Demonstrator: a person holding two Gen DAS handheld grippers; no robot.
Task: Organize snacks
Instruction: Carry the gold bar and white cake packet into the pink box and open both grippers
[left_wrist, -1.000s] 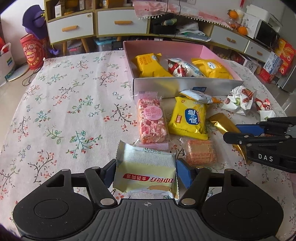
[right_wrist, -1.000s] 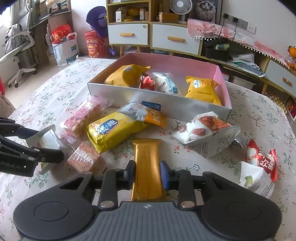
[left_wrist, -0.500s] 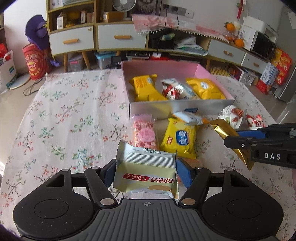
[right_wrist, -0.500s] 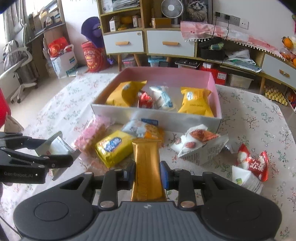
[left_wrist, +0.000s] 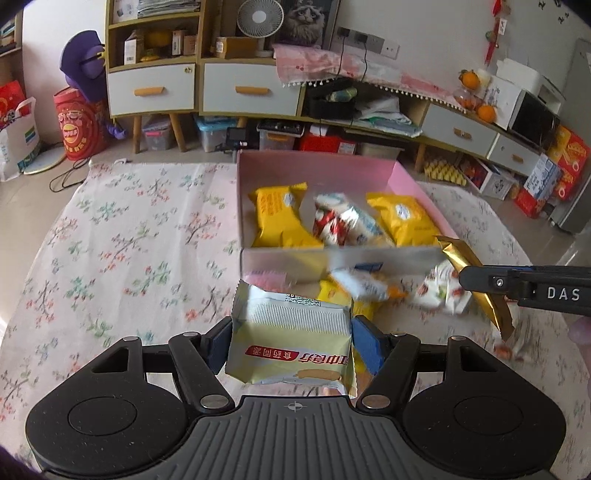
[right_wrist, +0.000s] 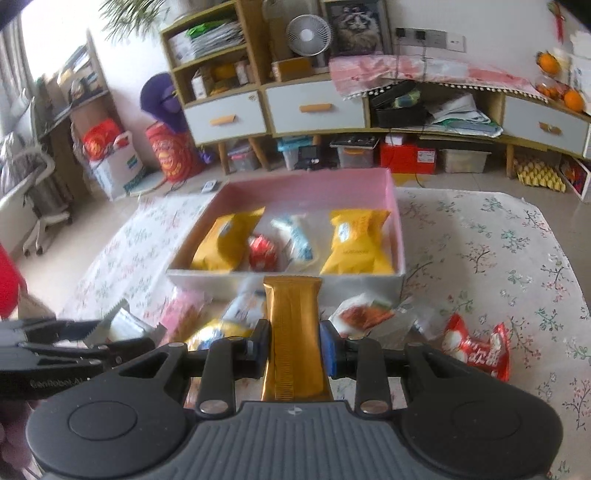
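My left gripper (left_wrist: 290, 341) is shut on a pale yellow-green biscuit packet (left_wrist: 291, 339) and holds it above the table, short of the pink box (left_wrist: 317, 168). My right gripper (right_wrist: 293, 349) is shut on a gold bar wrapper (right_wrist: 291, 332), held above the loose snacks near the box's front wall (right_wrist: 362, 282). The box holds two yellow packets (right_wrist: 356, 242) and red and white-blue packets (right_wrist: 295, 243). The right gripper with its gold bar (left_wrist: 476, 284) shows at the right of the left wrist view. The left gripper (right_wrist: 122, 338) shows at the left of the right wrist view.
Loose snacks lie on the floral tablecloth (left_wrist: 129, 240) in front of the box: a pink packet (right_wrist: 184, 314), a yellow packet (right_wrist: 210, 334), a white-orange packet (right_wrist: 364, 314) and a red packet (right_wrist: 476, 349). Cabinets and floor clutter stand behind the table.
Both grippers have risen from the table with their snacks and moved toward the box. The table and loose snacks now look farther below.
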